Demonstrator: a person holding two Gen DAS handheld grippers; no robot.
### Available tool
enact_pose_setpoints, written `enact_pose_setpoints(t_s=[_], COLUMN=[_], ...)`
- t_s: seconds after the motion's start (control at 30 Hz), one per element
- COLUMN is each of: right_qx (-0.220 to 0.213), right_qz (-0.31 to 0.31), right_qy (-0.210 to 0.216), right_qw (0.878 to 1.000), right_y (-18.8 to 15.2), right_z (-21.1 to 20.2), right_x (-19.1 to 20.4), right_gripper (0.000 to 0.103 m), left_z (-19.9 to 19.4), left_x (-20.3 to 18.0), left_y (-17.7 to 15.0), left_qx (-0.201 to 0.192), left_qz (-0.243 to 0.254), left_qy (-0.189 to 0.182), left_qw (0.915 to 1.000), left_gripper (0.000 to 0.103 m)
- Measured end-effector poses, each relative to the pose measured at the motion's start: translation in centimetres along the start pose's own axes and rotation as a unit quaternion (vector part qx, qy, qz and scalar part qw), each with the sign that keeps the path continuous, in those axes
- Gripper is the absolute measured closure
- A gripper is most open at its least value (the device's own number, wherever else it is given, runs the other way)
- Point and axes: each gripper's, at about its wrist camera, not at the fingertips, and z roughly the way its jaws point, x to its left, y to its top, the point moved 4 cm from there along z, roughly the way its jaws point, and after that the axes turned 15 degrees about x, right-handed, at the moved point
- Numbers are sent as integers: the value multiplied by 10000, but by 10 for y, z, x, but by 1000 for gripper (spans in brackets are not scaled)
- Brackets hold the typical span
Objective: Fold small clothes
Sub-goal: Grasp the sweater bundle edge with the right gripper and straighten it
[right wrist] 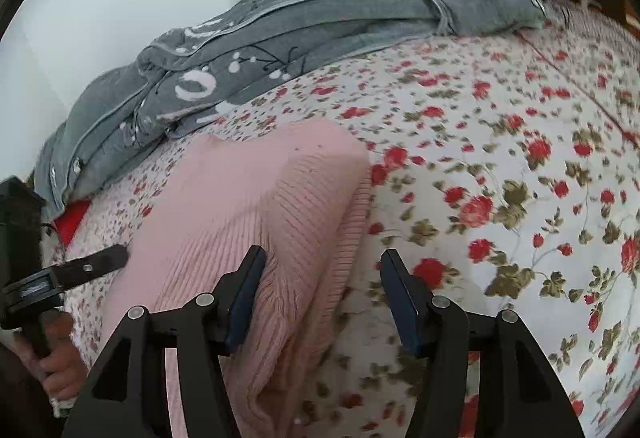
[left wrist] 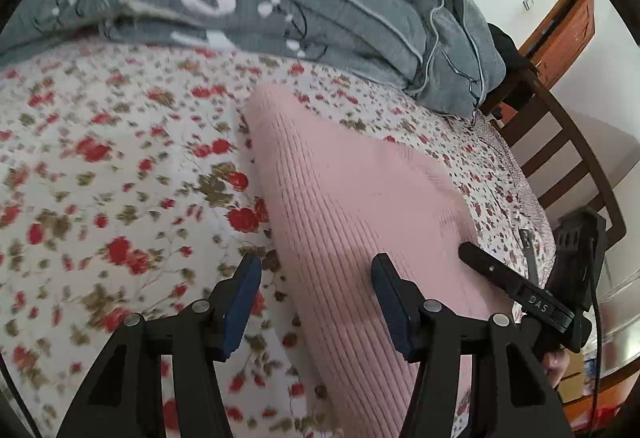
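A pink ribbed knit garment [left wrist: 352, 205] lies folded into a long strip on the flowered bedsheet [left wrist: 100, 165]. In the left wrist view my left gripper [left wrist: 316, 270] hangs open just above the garment's left edge, with nothing pinched between its blue pads. In the right wrist view my right gripper [right wrist: 323, 262] is open over the garment's [right wrist: 248, 197] thick folded right edge, and its pads do not press on the cloth. Each view also shows one black finger of the other gripper [left wrist: 488, 266] [right wrist: 92, 264] beside the garment's far side.
A folded grey quilt [left wrist: 280, 5] with white prints lies along the back of the bed. A dark wooden slatted bed end [left wrist: 560, 141] and a brown door [left wrist: 568, 29] stand to the right. A red item [right wrist: 70, 220] peeks out under the quilt. A hand [right wrist: 60, 358] holds the left gripper's handle.
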Motion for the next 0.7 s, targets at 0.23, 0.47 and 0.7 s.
enact_pose_setpoints(t_s=[0.23,0.47,0.7], right_qx=[269,367,60], right_qz=[86,30,-56], right_qy=[560,718,866], right_qw=[9980,9967,9962], right_y=[17,25,23], right_z=[22,34,14], right_x=[-1,5,41], right_gripper=[26,38,69], left_z=[27,35,-6], left_x=[9,13,10], left_y=[12,25,31], left_qx=[236,202,-267], left_qz=[-89,-398,-221], left_qy=[-307,-641,-533], left_qw=[9992,9969,9980], left_gripper=[41,68,74])
